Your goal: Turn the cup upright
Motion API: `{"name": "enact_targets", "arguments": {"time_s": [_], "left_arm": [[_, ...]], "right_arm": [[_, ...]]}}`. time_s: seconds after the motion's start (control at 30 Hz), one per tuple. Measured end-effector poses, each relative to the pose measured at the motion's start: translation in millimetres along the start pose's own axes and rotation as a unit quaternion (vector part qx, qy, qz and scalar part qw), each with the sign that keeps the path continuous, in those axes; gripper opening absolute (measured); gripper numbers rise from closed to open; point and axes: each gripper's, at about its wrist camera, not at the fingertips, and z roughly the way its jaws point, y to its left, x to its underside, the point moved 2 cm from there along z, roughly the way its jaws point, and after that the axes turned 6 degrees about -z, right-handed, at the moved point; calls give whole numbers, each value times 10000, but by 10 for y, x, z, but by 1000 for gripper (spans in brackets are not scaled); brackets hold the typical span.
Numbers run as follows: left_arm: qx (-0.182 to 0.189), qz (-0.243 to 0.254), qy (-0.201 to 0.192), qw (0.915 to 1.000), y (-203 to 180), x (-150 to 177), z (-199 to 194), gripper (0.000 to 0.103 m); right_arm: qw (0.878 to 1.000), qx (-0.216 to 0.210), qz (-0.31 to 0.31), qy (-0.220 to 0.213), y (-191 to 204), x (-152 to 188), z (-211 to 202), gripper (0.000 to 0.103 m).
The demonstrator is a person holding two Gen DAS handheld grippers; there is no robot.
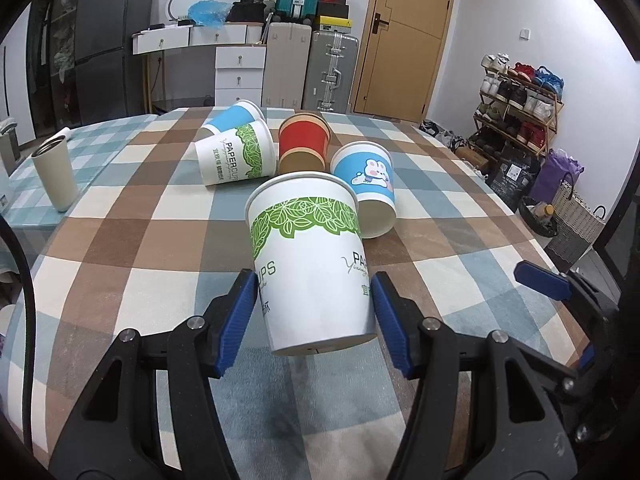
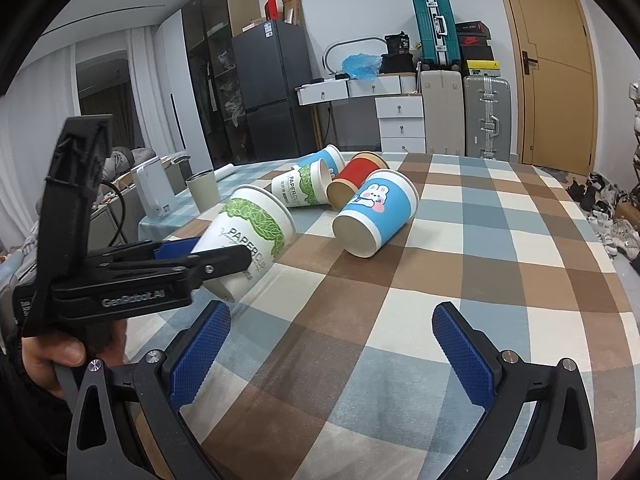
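A white paper cup with a green leaf band is held tilted above the checked tablecloth, its mouth away from me and its base toward me. My left gripper is shut on its lower body, one blue pad on each side. In the right wrist view the same cup hangs at the left in the left gripper, clear of the cloth. My right gripper is open and empty, low over the near part of the table.
Several cups lie on their sides mid-table: a second leaf cup, a blue one behind it, a red one and a blue rabbit cup. A beige tumbler stands upright at the left. The table edge runs along the right.
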Motion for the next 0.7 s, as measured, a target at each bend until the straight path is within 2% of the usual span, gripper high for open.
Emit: {"name": "enact_targets", "arguments": {"time_s": [0.4, 0.7], "left_arm": [[129, -109, -87, 9998, 36, 307, -425, 56], [159, -231, 27, 9996, 13, 575, -509, 56]], "right_arm": [[10000, 11, 47, 62, -20, 10, 24, 103], [10000, 19, 34, 67, -16, 12, 23, 103]]}}
